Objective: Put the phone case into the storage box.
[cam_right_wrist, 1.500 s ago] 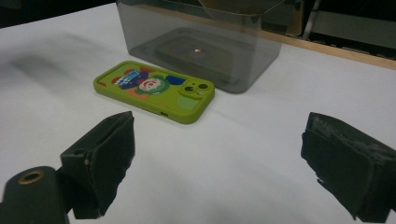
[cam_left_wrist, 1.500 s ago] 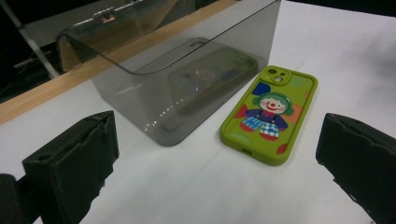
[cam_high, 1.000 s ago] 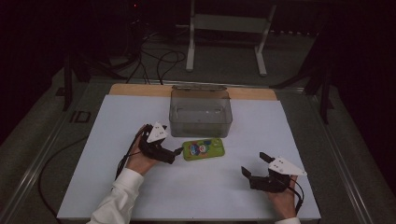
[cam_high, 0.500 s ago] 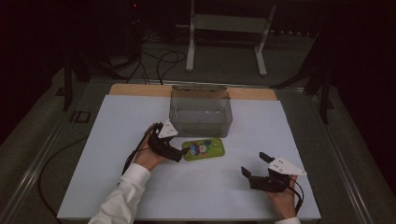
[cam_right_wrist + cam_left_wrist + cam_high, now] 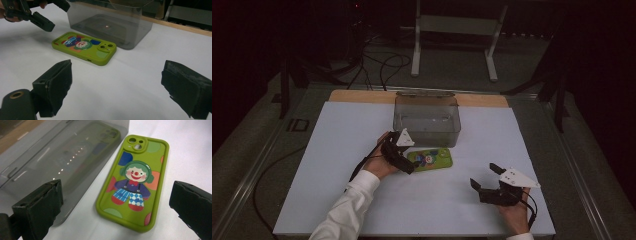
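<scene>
**A:** Looks like the approach step of a pick. Left gripper (image 5: 408,167) spread wide, holding nothing, hovering at the 9 o'clock end of the lime-green rubbery phone case with the cartoon clown print (image 5: 430,159). Case flat on the white-topped bench (image 5: 342,145), just at 6 o'clock of the smoky clear plastic box (image 5: 427,119), close beside it but apart as far as can be told.

**B:** Agreed. From the left gripper view, case (image 5: 134,180) sitting between the jaws but further out, not yet straddled. Next up, probably: ease forward and down, get the jaws either side of the long edges, then close. Tight on the box side though (image 5: 62,160).

**A:** Right gripper (image 5: 486,181)?

**B:** Parked around 4 o'clock of the case, well apart, wide open too and empty.

**A:** Any brand or text?

**B:** None readable. Just the clown, coloured blobs and camera cutouts (image 5: 84,47).
</scene>
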A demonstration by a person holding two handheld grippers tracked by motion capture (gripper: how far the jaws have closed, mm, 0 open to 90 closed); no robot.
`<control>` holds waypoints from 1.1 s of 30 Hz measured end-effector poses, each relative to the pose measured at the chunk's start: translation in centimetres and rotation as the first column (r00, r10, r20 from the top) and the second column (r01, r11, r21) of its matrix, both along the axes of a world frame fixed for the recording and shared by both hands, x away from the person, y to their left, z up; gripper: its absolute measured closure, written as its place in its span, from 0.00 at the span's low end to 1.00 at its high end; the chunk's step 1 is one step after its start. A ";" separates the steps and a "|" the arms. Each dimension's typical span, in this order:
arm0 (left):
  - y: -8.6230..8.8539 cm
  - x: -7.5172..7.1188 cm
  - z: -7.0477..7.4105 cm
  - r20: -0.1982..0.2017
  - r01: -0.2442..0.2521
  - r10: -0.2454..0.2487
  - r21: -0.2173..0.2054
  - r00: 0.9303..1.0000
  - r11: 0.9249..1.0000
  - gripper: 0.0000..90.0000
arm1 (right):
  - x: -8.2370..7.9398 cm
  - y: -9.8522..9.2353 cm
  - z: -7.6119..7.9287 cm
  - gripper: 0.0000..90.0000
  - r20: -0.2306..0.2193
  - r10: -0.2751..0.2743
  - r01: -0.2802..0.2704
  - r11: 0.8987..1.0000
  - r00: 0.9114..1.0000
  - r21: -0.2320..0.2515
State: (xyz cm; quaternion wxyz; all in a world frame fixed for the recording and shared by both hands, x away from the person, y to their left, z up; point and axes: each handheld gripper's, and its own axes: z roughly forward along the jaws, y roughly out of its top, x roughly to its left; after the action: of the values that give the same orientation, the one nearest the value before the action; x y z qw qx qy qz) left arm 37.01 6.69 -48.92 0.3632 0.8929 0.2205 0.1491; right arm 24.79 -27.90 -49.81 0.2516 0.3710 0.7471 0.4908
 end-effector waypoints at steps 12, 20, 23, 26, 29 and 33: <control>-2.0 1.0 -0.6 -0.058 0.067 -0.062 0.098 0.996 0.993 0.00 | 0.0 0.0 0.0 0.11 0.001 0.001 -0.001 1.000 1.000 0.002; -2.9 1.3 -1.2 -0.081 0.084 -0.073 0.141 0.994 0.986 0.00 | 0.0 0.0 0.0 0.11 -0.002 0.002 -0.002 1.000 1.000 0.001; -3.3 1.3 -1.3 -0.086 0.094 -0.082 0.152 0.993 0.984 0.00 | 0.0 0.0 0.0 0.11 -0.001 0.003 -0.003 1.000 1.000 0.000; -3.7 1.3 -1.5 -0.091 0.104 -0.090 0.168 0.992 0.980 0.01 | 0.0 0.0 0.0 0.11 -0.001 0.003 -0.003 1.000 1.000 0.001; -4.2 1.4 -1.7 -0.099 0.113 -0.096 0.179 0.990 0.977 0.01 | 0.0 0.0 0.0 0.11 0.001 0.002 -0.002 1.000 1.000 0.001; -4.8 1.6 -1.9 -0.119 0.126 -0.105 0.188 0.987 0.974 0.03 | 0.0 -0.1 0.0 0.11 0.000 0.004 -0.004 1.000 1.000 0.004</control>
State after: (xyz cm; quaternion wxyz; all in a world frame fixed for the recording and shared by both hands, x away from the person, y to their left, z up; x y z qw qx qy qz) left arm 38.56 1.93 -50.79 0.2696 0.9422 0.1718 0.1000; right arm 24.80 -27.96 -49.80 0.2500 0.3701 0.7468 0.4928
